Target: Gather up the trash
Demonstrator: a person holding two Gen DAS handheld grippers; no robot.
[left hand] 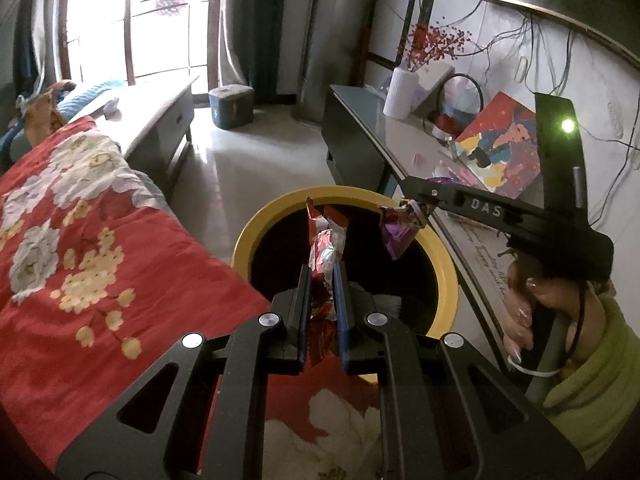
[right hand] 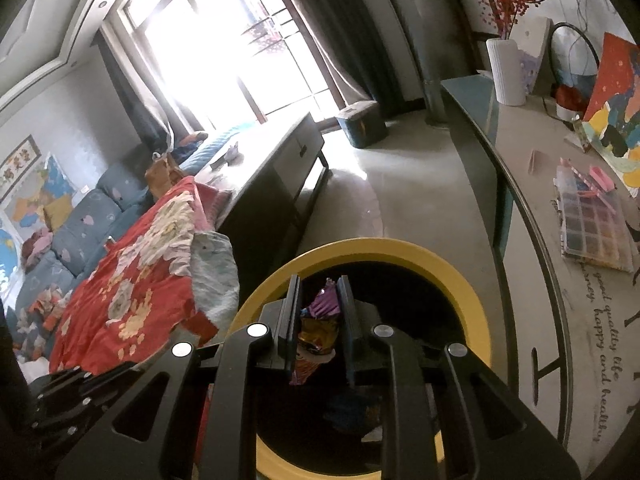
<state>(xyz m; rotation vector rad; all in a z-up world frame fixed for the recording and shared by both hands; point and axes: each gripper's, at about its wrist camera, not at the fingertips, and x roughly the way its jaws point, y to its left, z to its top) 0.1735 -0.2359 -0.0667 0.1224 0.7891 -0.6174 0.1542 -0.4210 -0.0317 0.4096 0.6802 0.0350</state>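
While you held both tools over the round yellow-rimmed bin, the step in hand looked like the drop: each piece of trash hung above the dark mouth, neither yet let go. Your left tool was pinched narrow on a crumpled red and silver foil wrapper, which stood up past the fingertips and trailed down between the pads. Your right tool, seen reaching in from the right in the left wrist view, gripped a crinkled purple foil wrapper that dangled below its tips, inside the far rim. From its own camera the right tool showed its jaws close together on that purple wrapper, with gold and orange foil bunched lower down.

Next, I judged, you needed only to spread each tool over the opening and let the foil fall; light wrappers can cling to a pad, so a small shake might have been called for. Both sat well within the rim, so a miss looked unlikely.

Inside the bin you had mostly shadow. Something pale and something bluish lay low inside it, too dim to name. It stood on the floor between the bed with the red floral quilt and the long surface by the wall.
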